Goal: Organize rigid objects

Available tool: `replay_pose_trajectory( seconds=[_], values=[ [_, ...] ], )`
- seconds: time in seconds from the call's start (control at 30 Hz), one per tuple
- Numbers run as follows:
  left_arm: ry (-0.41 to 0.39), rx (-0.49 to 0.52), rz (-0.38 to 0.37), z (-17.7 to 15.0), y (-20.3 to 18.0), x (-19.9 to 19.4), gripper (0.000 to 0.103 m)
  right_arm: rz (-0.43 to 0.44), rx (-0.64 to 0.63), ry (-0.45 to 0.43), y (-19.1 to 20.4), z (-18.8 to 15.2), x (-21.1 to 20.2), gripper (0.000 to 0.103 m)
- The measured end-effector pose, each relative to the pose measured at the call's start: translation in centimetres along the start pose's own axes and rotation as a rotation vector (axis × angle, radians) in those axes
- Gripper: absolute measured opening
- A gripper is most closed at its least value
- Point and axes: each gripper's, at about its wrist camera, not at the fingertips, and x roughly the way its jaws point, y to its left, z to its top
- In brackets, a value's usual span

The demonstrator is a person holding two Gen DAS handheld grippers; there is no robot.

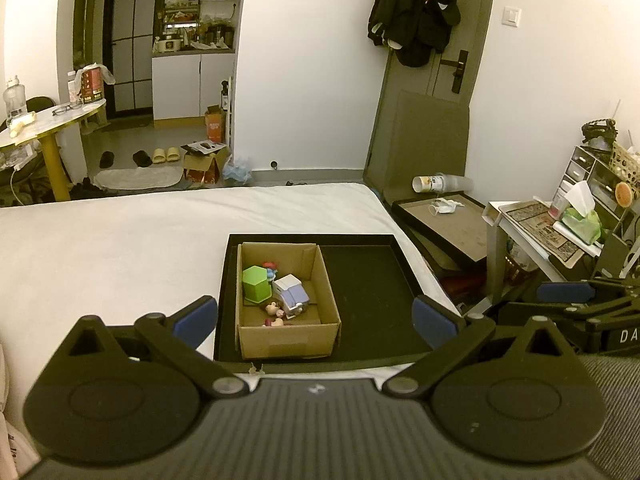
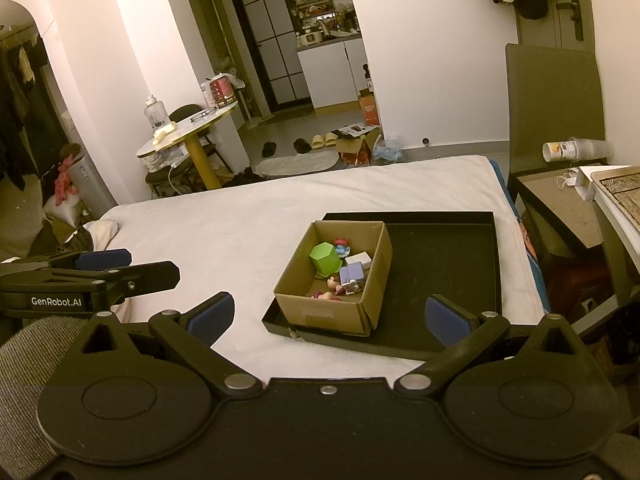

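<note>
- Grippers first: the left gripper (image 1: 314, 320) and the right gripper (image 2: 330, 314) both hang with blue-padded jaws spread wide and nothing between them, low over the near edge of the white-sheeted bed (image 1: 100, 248).
- Just beyond them lies a shallow black rectangular tray (image 2: 440, 248), and an open brown cardboard box (image 1: 286, 340) stands in its left half; the right half is bare.
- Inside the box sit a green hexagonal container (image 1: 256, 282), a white and lilac block-shaped toy (image 1: 292, 294), and several small figurines (image 1: 274, 312), some pink, one blue and red at the far end.
- Judging by this, the sorting looks either finished or not yet begun: every small item is in the box, none loose on the tray or the sheet.
- Farther right, a second black-framed tray (image 1: 452, 224) rests on the floor against a dark door (image 1: 432, 80) hung with dark coats.
- Far left stand a round yellow-legged table (image 2: 192, 136) and a kitchen alcove beyond.
</note>
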Motion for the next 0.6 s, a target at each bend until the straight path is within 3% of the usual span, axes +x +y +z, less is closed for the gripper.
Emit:
replay_pose_trajectory(
  seconds=[0.6],
  values=[
    [0.013, -0.001, -0.017, 0.1, 0.25, 0.29, 0.103, 0.002, 0.003, 0.0, -0.11, -0.03, 0.01, 0.103]
  ],
)
